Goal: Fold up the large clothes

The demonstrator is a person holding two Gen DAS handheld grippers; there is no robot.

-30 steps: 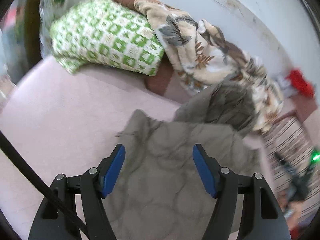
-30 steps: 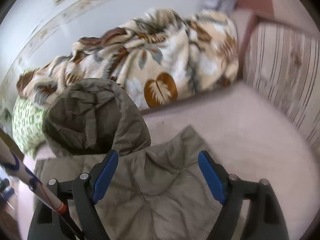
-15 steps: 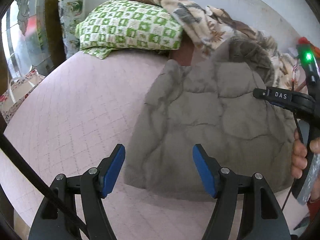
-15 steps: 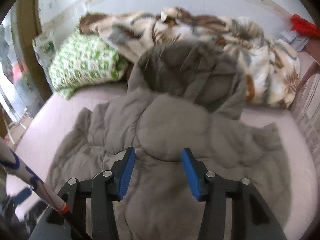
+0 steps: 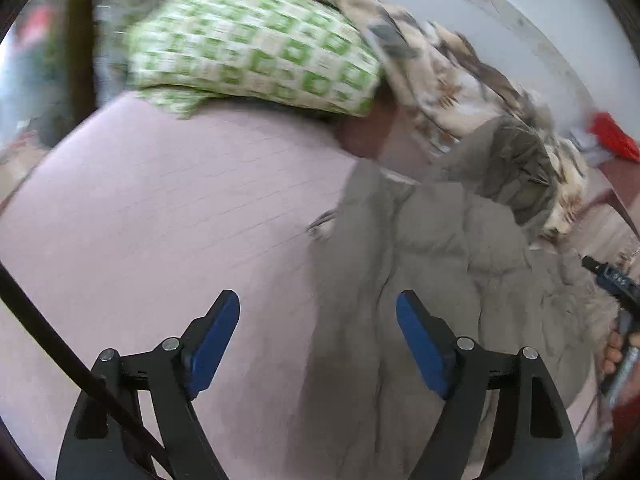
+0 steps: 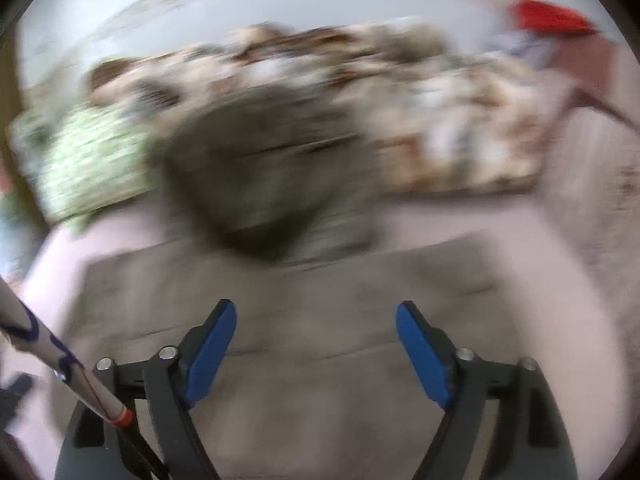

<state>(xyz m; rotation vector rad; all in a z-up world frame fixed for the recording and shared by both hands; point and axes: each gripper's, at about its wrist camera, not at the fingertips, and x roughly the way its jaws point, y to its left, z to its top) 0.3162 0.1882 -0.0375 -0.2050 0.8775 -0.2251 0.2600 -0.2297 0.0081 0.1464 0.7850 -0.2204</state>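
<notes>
A grey-brown padded hooded jacket (image 5: 440, 272) lies spread on a pink bed sheet (image 5: 160, 220). My left gripper (image 5: 318, 340) is open and empty, above the jacket's left edge. In the right wrist view, which is blurred, the jacket (image 6: 320, 320) fills the lower middle with its hood (image 6: 264, 172) toward the back. My right gripper (image 6: 316, 344) is open and empty above the jacket's body. The right gripper's body and the hand holding it show at the right edge of the left wrist view (image 5: 616, 284).
A green-and-white checked pillow (image 5: 256, 48) lies at the head of the bed. A floral brown-and-cream blanket (image 5: 448, 80) is heaped along the wall behind the jacket. A red item (image 6: 548, 16) sits at the back right. The pink sheet (image 6: 480, 232) extends right.
Both grippers have swung closer over the jacket. The right gripper's jaws have opened wider. The left view has turned left toward the pillow. The right view is now motion-blurred.
</notes>
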